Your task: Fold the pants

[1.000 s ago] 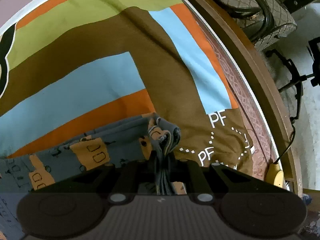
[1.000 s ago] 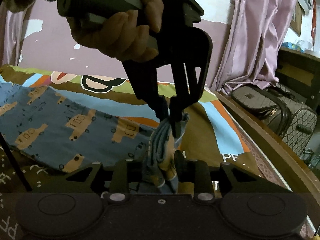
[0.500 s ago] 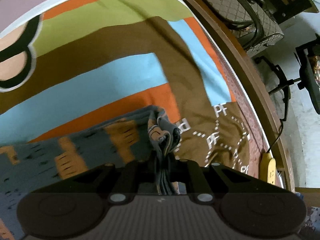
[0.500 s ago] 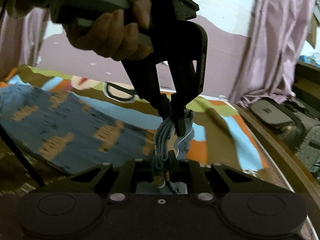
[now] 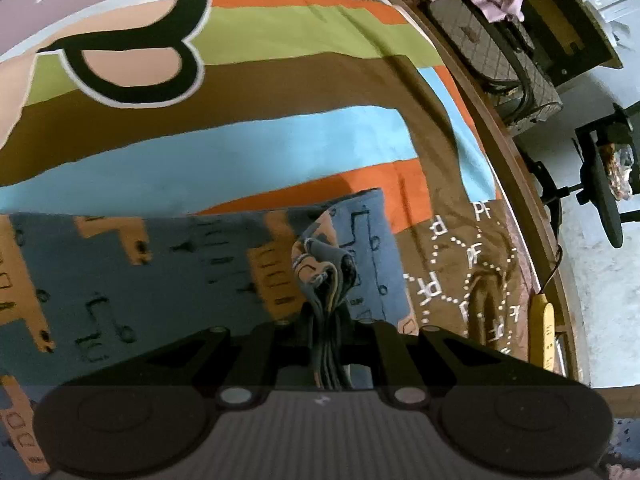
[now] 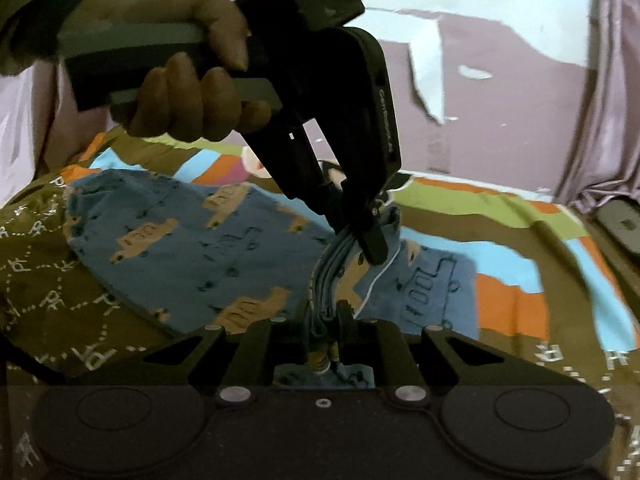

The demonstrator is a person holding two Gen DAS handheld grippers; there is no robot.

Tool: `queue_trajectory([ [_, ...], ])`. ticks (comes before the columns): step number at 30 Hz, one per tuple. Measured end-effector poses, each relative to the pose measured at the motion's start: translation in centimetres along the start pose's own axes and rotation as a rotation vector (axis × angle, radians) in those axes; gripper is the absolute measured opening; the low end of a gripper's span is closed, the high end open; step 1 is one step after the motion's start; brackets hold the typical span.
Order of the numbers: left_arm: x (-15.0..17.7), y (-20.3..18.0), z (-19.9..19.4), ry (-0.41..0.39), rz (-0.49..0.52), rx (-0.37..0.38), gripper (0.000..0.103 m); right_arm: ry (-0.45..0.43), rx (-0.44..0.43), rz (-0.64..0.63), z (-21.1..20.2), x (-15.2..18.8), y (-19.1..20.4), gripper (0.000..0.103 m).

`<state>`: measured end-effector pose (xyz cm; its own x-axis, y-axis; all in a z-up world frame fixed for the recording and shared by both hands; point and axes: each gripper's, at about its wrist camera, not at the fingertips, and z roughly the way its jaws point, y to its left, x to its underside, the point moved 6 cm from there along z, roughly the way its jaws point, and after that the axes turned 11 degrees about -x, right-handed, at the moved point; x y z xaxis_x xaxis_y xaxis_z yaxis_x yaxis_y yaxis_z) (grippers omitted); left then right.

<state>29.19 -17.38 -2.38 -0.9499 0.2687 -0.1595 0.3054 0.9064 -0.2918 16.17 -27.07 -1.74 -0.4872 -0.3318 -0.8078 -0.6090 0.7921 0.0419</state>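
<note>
My left gripper (image 6: 360, 236) is clenched on a bunched end of the blue pants (image 6: 168, 248), which lie across the striped bed cover (image 5: 240, 148). My right gripper (image 6: 326, 320), just beside it, pinches the same gathered layers. The cloth looks light, soft and floppy, so it should sag between grips; hems and stacked edges seem the best holds

One pair of blue pants (image 6: 168, 248) with tan truck prints, two black grippers, the left (image 6: 362, 236) and the right (image 6: 326, 320), one hand (image 6: 188, 80) in view, one striped bedspread (image 5: 248, 152), one quilted bag (image 5: 492, 52), one pink curtain (image 6: 604, 100), one yellow object (image 5: 542, 328) at the bed's edge
</note>
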Motion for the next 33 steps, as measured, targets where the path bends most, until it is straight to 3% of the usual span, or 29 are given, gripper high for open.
queue_trajectory([
  [6,0.8,2.7,0.9,-0.079,0.01,0.026,0.014,0.056,-0.022,0.05,2.6,1.1,0.8,0.013],
  [11,1.3,4.5,2.1,-0.084,-0.111,0.082,0.028,0.055,-0.012,0.058,3.1,1.4,1.1,0.014],
  [20,1.6,5.6,3.0,-0.094,-0.171,0.105,0.011,0.052,0.011,0.058,3.0,1.7,1.2,0.015],
  [33,2.5,7.0,-0.7,-0.146,-0.104,0.122,0.01,0.03,0.003,0.01,2.5,-0.1,3.9,0.014],
])
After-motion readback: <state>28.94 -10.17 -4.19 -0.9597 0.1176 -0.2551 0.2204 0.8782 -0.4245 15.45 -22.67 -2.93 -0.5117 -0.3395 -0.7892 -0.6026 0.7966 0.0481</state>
